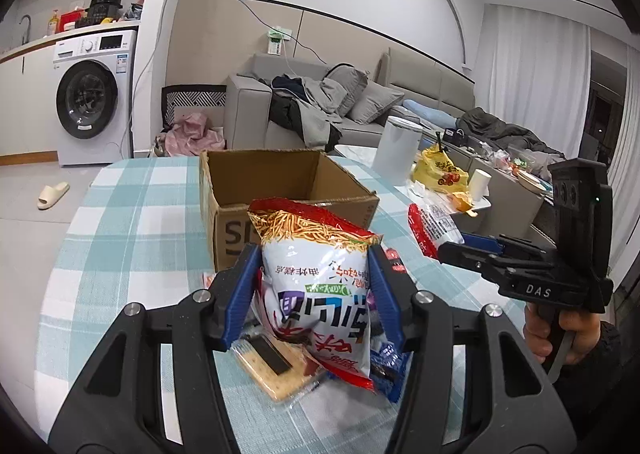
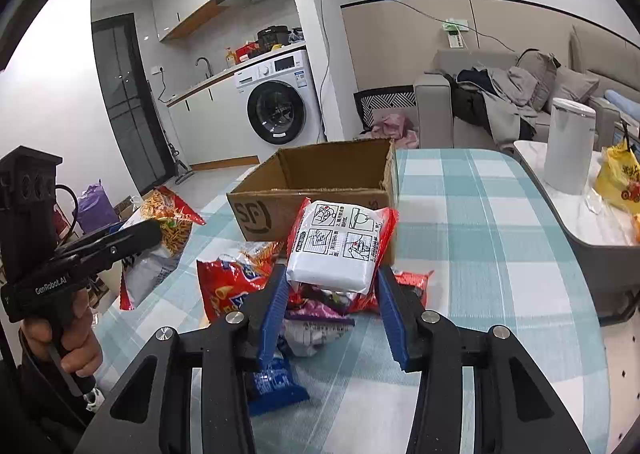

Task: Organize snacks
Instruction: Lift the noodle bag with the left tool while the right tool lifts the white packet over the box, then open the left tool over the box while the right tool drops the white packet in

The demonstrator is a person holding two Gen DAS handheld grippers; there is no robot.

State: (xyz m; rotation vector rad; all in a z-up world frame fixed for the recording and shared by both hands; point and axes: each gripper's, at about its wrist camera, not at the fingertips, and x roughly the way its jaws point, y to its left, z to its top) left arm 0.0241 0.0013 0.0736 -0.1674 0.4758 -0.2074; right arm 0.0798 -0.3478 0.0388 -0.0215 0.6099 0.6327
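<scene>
While both packets hang clear of the table (image 1: pixel 120 214), best carried on over the open cardboard box (image 1: pixel 280 182) at the far middle of the cloth and lowered inside before release. Box noted empty as far as visible, mouth up, near wall facing both cameras. Left gripper (image 1: pixel 316 286) clamped on a tall noodle-snack bag (image 1: pixel 316 274), blue pads (image 1: pixel 242 286) pressing its two sides, bag held upside down just this side of the box. Right gripper (image 2: pixel 332 294) pinching a white instant-noodle packet (image 2: pixel 340 246) at its lower edge, packet upright before the near wall of the box. Advised: bags kept level with the rim or above, grip unchanged, one packet set in at a time to avoid the two tools meeting over the opening. Left view alone shows the cracker pack (image 1: pixel 276 366) and blue wrapper lying beneath the lifted bag. Right view alone shows the red chip bag (image 2: pixel 232 286), the purple packet (image 2: pixel 316 314) and a blue sachet (image 2: pixel 272 382) left on the near cloth, plus the full left wall of the box.
</scene>
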